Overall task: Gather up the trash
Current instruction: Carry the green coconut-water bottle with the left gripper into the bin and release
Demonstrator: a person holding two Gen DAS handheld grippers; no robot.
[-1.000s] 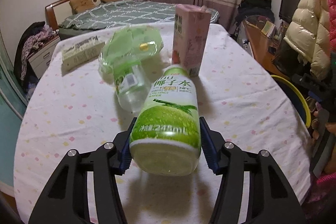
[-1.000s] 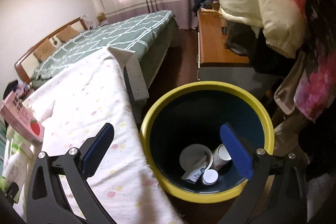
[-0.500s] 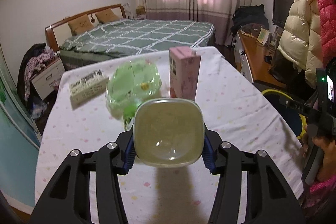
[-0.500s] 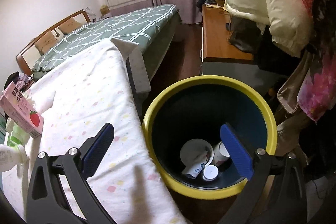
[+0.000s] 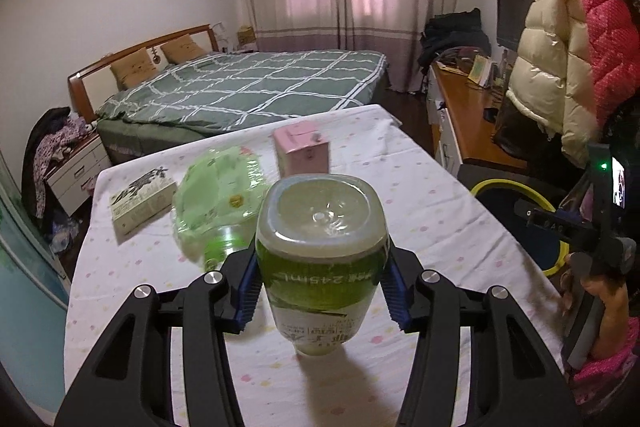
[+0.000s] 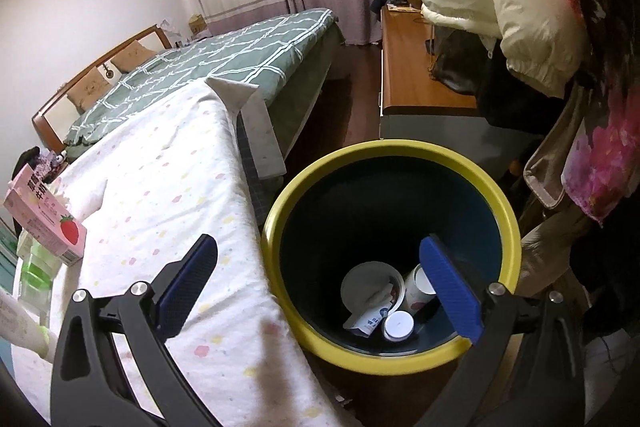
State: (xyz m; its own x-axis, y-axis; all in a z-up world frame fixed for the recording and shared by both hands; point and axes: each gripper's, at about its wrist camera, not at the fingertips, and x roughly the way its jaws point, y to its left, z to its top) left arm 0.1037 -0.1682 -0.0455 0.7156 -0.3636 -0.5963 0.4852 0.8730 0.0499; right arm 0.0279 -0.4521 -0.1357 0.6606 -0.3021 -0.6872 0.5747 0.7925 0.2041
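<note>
The left claw (image 5: 322,289) is closed on a green bottle (image 5: 322,259), its blue pads (image 5: 246,291) pressing the bottle's sides just below the base. The bottle hangs upside down in the grip: its clear squarish base faces up toward the camera and its neck end points down at the counter (image 5: 432,211), above the cloth and its own shadow. The label reads inverted.

Beyond it on the counter, a crumpled green plastic bottle (image 5: 218,199) lies on its side, a pink carton (image 5: 302,151) stands upright just right of it, and a flat printed box (image 5: 142,197) lies near the left edge, well apart from the carton.

The right claw (image 6: 320,287) stands wide open with nothing between its pads. Its left pad is over the counter's edge and its right pad is over the mouth of the bin (image 6: 508,227), a dark tub with a yellow rim on the floor just beside the counter. In the bin lie a white lid (image 6: 370,287), a cup (image 6: 416,291), a small white cap (image 6: 398,325) and a crumpled wrapper (image 6: 366,321).

In the left view, a hand (image 5: 600,303) grips the right claw's handle near the bin.
</note>
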